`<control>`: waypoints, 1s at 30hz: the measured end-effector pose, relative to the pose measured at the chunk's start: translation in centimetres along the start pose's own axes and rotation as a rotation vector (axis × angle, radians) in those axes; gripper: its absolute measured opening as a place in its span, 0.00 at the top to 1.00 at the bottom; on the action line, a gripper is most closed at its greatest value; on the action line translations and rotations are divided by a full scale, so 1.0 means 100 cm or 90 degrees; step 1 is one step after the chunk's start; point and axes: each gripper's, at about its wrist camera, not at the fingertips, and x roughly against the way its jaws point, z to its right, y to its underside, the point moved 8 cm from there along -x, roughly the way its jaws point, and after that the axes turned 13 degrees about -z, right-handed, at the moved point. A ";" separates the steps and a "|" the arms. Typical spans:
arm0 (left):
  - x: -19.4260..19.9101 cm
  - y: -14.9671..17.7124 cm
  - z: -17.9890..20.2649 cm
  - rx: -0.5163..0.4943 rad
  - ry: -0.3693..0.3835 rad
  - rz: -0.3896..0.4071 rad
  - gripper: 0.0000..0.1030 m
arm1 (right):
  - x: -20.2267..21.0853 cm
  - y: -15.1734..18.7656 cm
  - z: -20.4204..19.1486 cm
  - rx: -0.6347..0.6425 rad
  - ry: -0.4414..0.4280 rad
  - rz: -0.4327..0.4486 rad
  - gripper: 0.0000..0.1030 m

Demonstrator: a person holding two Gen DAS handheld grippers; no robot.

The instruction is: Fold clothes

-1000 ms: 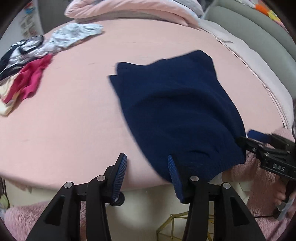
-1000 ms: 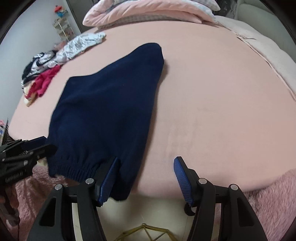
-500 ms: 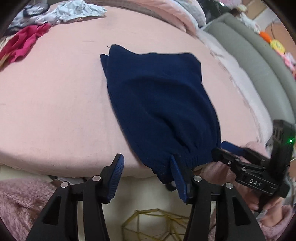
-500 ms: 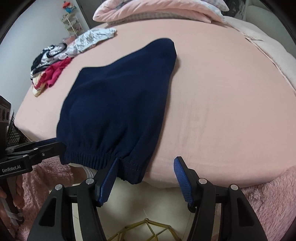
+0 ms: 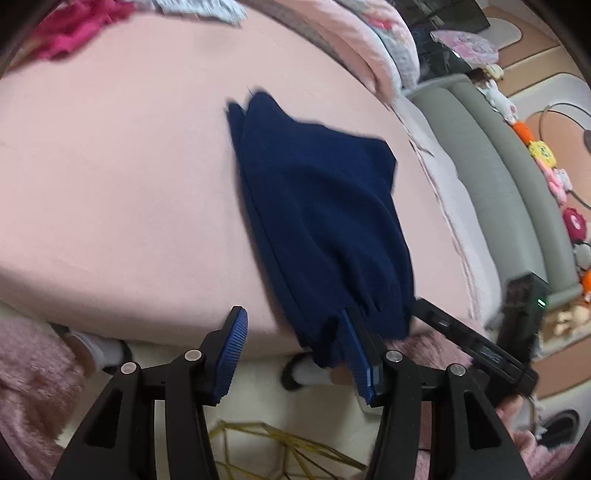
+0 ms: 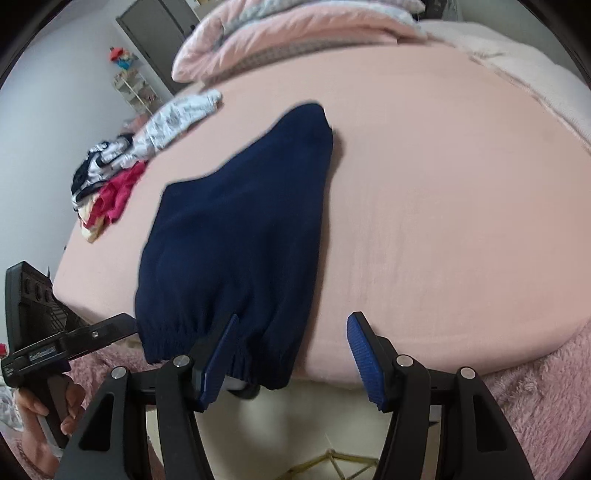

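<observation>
Two grippers are held at the near edge of the bed [image 6: 443,184], both with their jaws spread apart and nothing clamped between them. On the left, a pile [image 6: 110,184] of loose clothes in white, black, pink and yellow is seen lying crumpled near the far-left side of the bed, so more folding is judged to be left. The left gripper [image 5: 295,347] is held with its right finger against the hem of the shorts [image 6: 240,240], but no cloth is pinched. In the middle, the navy shorts are laid flat on the pink sheet, doubled lengthwise into a narrow strip, with the elastic waistband hanging just over the near edge and the leg end pointing toward the pillows [image 6: 295,33]. One fold is thus seen to be in place; a further fold across the length is judged to be still open. To the right, the right gripper [image 6: 291,354] is held with its left finger touching the waistband, its right finger over bare sheet.
</observation>
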 end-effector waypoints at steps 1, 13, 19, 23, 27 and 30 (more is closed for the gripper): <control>-0.004 0.006 0.005 -0.001 0.005 -0.007 0.53 | -0.005 0.002 0.001 -0.002 0.000 -0.013 0.42; -0.007 0.011 0.023 -0.042 0.007 -0.008 0.76 | -0.014 0.002 -0.026 0.061 -0.026 -0.027 0.63; -0.004 0.019 0.022 -0.022 -0.012 0.005 0.80 | 0.000 0.009 -0.031 0.083 -0.027 0.002 0.76; -0.002 0.024 0.035 -0.057 -0.055 0.018 0.81 | 0.006 0.019 -0.039 0.117 -0.006 0.009 0.78; 0.005 0.028 0.036 -0.045 -0.037 0.007 0.81 | 0.016 0.025 -0.043 0.121 -0.045 0.008 0.80; 0.004 0.040 0.028 -0.034 -0.050 -0.017 0.81 | 0.012 0.034 -0.041 0.120 -0.058 -0.020 0.80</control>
